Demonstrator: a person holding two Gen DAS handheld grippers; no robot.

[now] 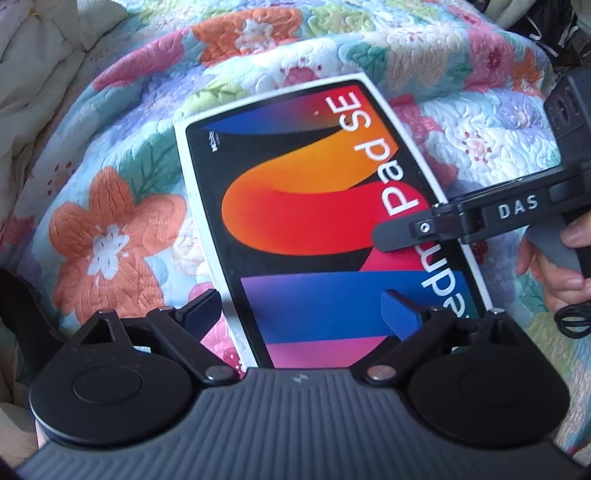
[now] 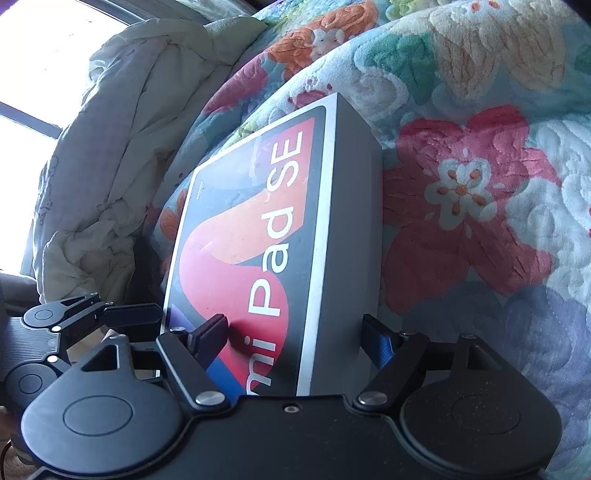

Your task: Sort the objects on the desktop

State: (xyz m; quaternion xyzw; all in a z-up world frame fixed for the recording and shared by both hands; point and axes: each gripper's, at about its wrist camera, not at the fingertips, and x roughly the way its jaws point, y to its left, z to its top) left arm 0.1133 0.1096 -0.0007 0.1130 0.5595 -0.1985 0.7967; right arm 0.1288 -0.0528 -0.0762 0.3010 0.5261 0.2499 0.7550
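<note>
A flat tablet box (image 1: 314, 206) printed "Pad SE", white-rimmed with orange, red and blue swirls, lies on a floral quilt (image 1: 110, 229). My left gripper (image 1: 301, 310) stands open over the box's near left corner, with one finger off the box above the quilt and the other above the lid. My right gripper (image 2: 295, 336) is open astride the long right edge of the box (image 2: 258, 221): its left finger is on the lid, its right finger beside the grey side wall. The lid-side finger (image 1: 399, 232) also shows in the left wrist view.
A person's hand (image 1: 569, 273) grips the right tool's handle, with a black cable (image 1: 576, 321) looped under it. A crumpled white duvet (image 2: 110, 147) is heaped left of the box below a bright window (image 2: 29, 74). Dark clutter (image 1: 546, 22) sits at the far right.
</note>
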